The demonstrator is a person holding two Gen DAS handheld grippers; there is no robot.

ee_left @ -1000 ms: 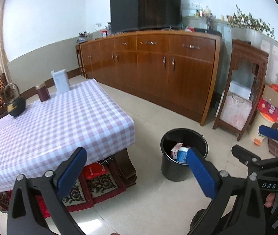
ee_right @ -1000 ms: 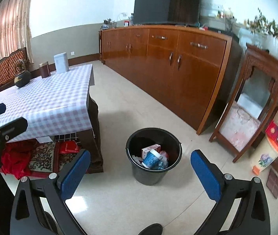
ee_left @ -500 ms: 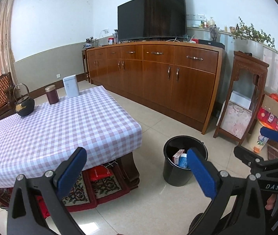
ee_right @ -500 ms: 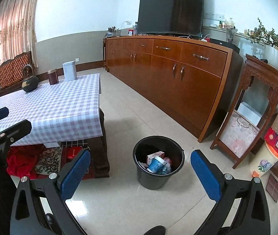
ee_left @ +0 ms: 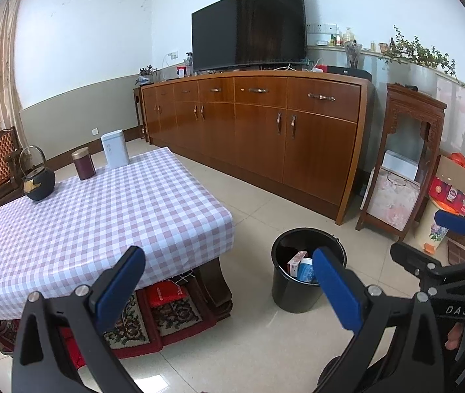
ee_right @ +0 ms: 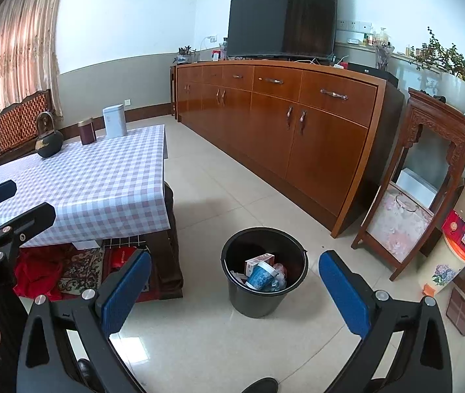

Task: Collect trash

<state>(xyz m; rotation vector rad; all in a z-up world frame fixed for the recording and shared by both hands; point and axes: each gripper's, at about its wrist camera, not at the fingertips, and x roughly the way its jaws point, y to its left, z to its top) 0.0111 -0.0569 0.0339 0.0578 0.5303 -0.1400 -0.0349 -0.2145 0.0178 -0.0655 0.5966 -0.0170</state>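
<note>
Both our left gripper (ee_left: 227, 273) and right gripper (ee_right: 235, 278) gape empty; the bucket's (ee_right: 293, 255) trash (ee_right: 261, 275) is partly hidden.

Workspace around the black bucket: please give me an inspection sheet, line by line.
Surface: checked tablecloth on a low table; tiled floor.
Job's things: black bucket on the floor, holding a blue cup and a small carton.
Clutter: kettle, brown tin, white box at the table's far edge.
Grippers: left gripper and right gripper open, fingers hold nothing.
Cables: nothing seen near the bucket.
Surroundings: wooden sideboard, television.
</note>
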